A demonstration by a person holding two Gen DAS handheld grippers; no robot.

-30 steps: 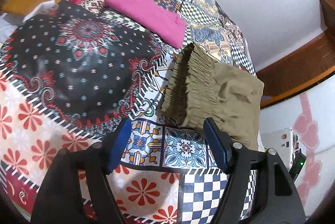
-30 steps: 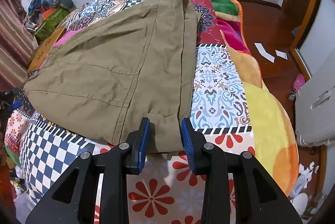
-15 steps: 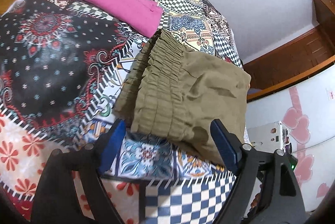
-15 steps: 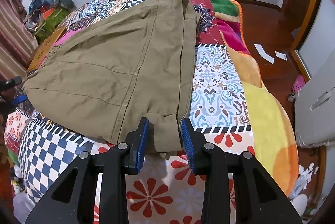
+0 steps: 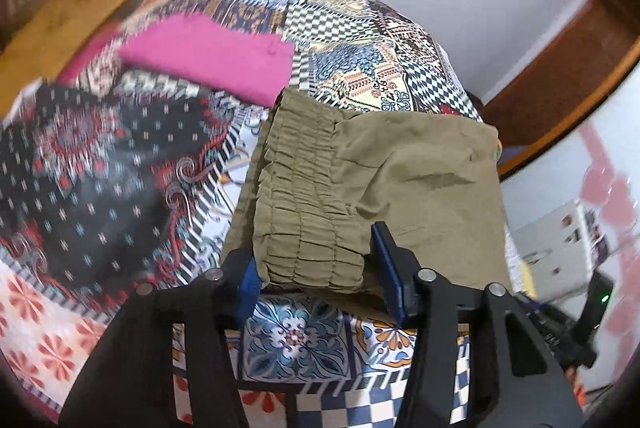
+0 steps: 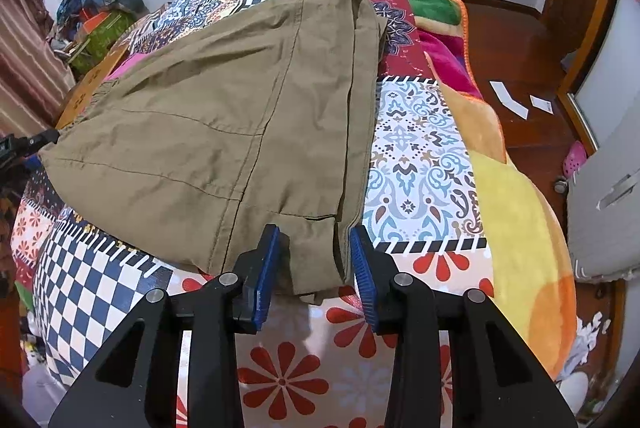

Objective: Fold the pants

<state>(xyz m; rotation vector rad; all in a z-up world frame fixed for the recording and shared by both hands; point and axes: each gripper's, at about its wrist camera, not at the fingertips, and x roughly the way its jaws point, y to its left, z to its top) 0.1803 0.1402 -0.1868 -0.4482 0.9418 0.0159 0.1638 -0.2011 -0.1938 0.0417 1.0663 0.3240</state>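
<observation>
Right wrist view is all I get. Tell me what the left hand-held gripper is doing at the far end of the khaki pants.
Observer: The left hand-held gripper is closing its jaws, with the gathered elastic waistband of the pants between them.
Operator: Report which part of the waistband.
Observer: Its near corner. The rest runs away from the gripper across the bedspread.
Operator: Name anything close to it.
Observer: A folded pink garment lies just beyond the waistband's far end. Whether they touch I cannot tell.
</observation>
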